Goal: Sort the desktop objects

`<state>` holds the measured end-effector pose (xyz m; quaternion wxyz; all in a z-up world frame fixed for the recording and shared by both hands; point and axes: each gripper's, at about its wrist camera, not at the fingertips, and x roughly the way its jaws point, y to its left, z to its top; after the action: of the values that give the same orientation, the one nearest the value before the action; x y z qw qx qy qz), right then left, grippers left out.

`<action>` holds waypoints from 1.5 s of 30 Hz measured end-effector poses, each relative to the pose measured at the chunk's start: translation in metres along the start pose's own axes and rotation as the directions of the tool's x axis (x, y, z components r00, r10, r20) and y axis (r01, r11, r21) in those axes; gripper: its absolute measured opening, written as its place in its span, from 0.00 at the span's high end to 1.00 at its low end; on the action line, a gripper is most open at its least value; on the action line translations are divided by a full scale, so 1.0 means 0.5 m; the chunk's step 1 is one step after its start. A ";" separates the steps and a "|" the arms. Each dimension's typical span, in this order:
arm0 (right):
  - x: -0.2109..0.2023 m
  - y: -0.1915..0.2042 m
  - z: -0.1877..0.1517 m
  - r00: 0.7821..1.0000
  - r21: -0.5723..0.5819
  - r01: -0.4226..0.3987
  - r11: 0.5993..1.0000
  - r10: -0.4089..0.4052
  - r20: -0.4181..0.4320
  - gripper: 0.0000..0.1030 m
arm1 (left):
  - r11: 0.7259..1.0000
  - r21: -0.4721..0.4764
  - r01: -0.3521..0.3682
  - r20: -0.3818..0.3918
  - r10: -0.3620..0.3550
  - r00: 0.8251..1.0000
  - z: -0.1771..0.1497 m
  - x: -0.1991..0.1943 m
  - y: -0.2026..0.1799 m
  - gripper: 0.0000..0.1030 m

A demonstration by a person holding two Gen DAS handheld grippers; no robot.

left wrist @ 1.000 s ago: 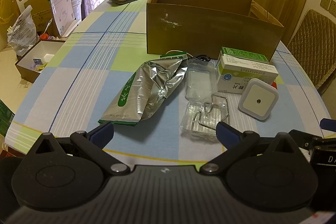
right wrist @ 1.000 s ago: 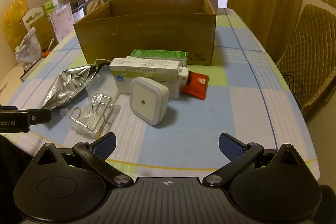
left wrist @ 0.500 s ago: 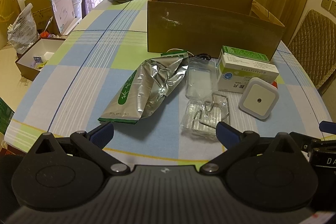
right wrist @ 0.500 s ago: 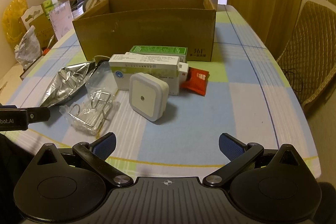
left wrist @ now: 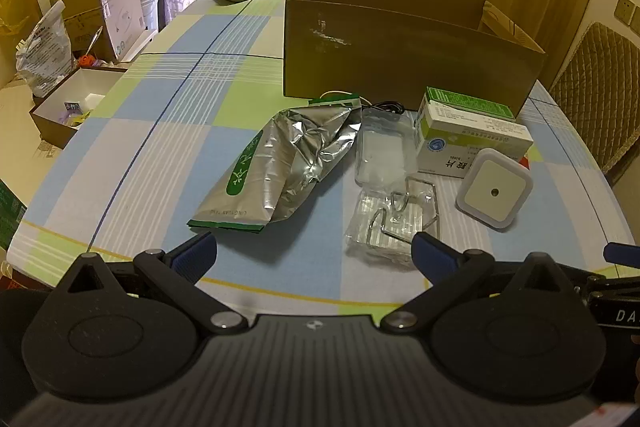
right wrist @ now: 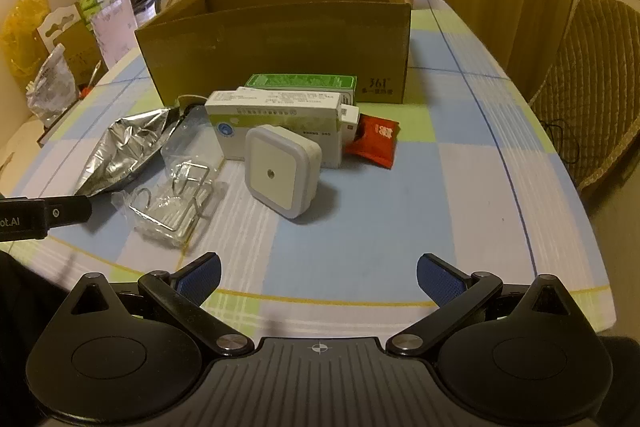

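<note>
Beside crinkled foil pouch (left wrist: 280, 167), rounded square night light (right wrist: 282, 169).

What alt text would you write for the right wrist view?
Open tongs hover over a checked table facing a white night light, medicine boxes, a red sachet, wire hooks and a foil bag; a cardboard box stands behind.

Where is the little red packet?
In the right wrist view the red packet lies on the table, right of the white medicine box and in front of the cardboard box.
</note>
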<state>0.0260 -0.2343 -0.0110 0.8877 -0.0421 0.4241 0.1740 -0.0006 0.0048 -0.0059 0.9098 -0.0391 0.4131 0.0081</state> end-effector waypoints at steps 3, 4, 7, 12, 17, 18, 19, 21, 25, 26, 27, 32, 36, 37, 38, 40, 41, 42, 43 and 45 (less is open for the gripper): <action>0.000 -0.003 -0.001 1.000 0.007 0.003 1.000 -0.003 -0.003 0.02 | 1.000 0.001 0.001 -0.005 -0.001 1.000 -0.001 0.002 -0.001 0.01; 0.000 -0.004 -0.001 1.000 0.007 0.005 1.000 -0.005 -0.004 0.02 | 1.000 0.002 0.001 -0.006 -0.001 1.000 -0.001 0.002 -0.002 0.01; 0.003 -0.006 -0.001 1.000 0.011 0.005 1.000 -0.005 -0.008 0.02 | 1.000 0.000 0.000 -0.005 0.000 1.000 0.000 0.002 -0.003 0.01; 0.006 -0.009 -0.004 1.000 0.018 0.001 1.000 0.000 -0.016 0.02 | 1.000 -0.002 -0.003 -0.010 0.002 1.000 -0.001 0.004 -0.004 0.01; 0.008 -0.011 -0.006 1.000 0.020 0.002 1.000 -0.001 -0.022 0.02 | 1.000 -0.002 -0.003 -0.015 0.003 1.000 -0.003 0.006 -0.003 0.01; 0.008 -0.012 -0.006 1.000 0.021 0.002 1.000 -0.001 -0.023 0.02 | 1.000 -0.002 -0.003 -0.016 0.003 1.000 -0.003 0.007 -0.003 0.01; 0.009 -0.012 -0.006 1.000 0.022 0.002 1.000 -0.001 -0.024 0.02 | 1.000 -0.002 -0.003 -0.016 0.003 1.000 -0.003 0.007 -0.003 0.01; 0.010 -0.013 -0.007 1.000 0.022 0.002 1.000 -0.002 -0.029 0.02 | 1.000 -0.001 -0.004 -0.018 0.004 1.000 -0.004 0.008 -0.003 0.01; 0.013 -0.013 -0.009 0.999 0.024 0.001 1.000 -0.001 -0.032 0.02 | 1.000 0.001 -0.006 -0.025 0.006 1.000 -0.006 0.012 -0.005 0.01; 0.013 -0.013 -0.008 0.999 0.025 0.001 1.000 0.000 -0.032 0.02 | 1.000 0.003 -0.007 -0.026 0.007 1.000 -0.006 0.012 -0.005 0.01; 0.014 -0.013 -0.009 0.999 0.025 0.000 1.000 0.000 -0.032 0.02 | 1.000 0.004 -0.008 -0.026 0.008 1.000 -0.005 0.012 -0.006 0.01; 0.017 -0.011 -0.010 0.999 0.020 -0.008 1.000 0.008 -0.035 0.02 | 1.000 0.000 -0.012 -0.034 0.012 0.999 -0.005 0.017 -0.003 0.01; 0.018 -0.011 -0.011 0.999 0.018 -0.016 1.000 0.017 -0.033 0.02 | 1.000 0.000 -0.011 -0.037 0.011 0.999 -0.006 0.017 -0.003 0.01; 0.019 -0.010 -0.011 0.999 0.017 -0.016 1.000 0.017 -0.034 0.02 | 1.000 0.001 -0.011 -0.039 0.011 0.999 -0.007 0.018 -0.003 0.01; 0.020 -0.009 -0.011 0.999 0.016 -0.019 1.000 0.019 -0.033 0.02 | 1.000 0.002 -0.009 -0.041 0.010 0.999 -0.008 0.019 -0.002 0.01; 0.022 -0.009 -0.011 0.999 0.015 -0.022 1.000 0.023 -0.038 0.02 | 1.000 0.004 -0.009 -0.045 0.009 0.999 -0.009 0.021 -0.003 0.01; 0.023 -0.009 -0.012 0.999 0.014 -0.023 1.000 0.024 -0.040 0.02 | 1.000 0.006 -0.008 -0.047 0.009 0.999 -0.009 0.023 -0.003 0.01; 0.024 -0.009 -0.012 0.999 0.013 -0.026 1.000 0.026 -0.039 0.02 | 1.000 0.009 -0.008 -0.049 0.009 0.999 -0.009 0.024 -0.004 0.01; 0.025 -0.009 -0.012 0.999 0.011 -0.029 1.000 0.029 -0.036 0.02 | 1.000 0.012 -0.009 -0.051 0.009 0.999 -0.010 0.025 -0.004 0.01; 0.025 -0.008 -0.011 0.999 -0.001 -0.029 1.000 0.029 -0.028 0.02 | 1.000 0.018 -0.003 -0.053 0.004 0.999 -0.010 0.027 -0.003 0.01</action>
<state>0.0306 -0.2356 -0.0245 0.8791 -0.0389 0.4369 0.1866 0.0047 0.0025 -0.0191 0.8988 -0.0305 0.4372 0.0052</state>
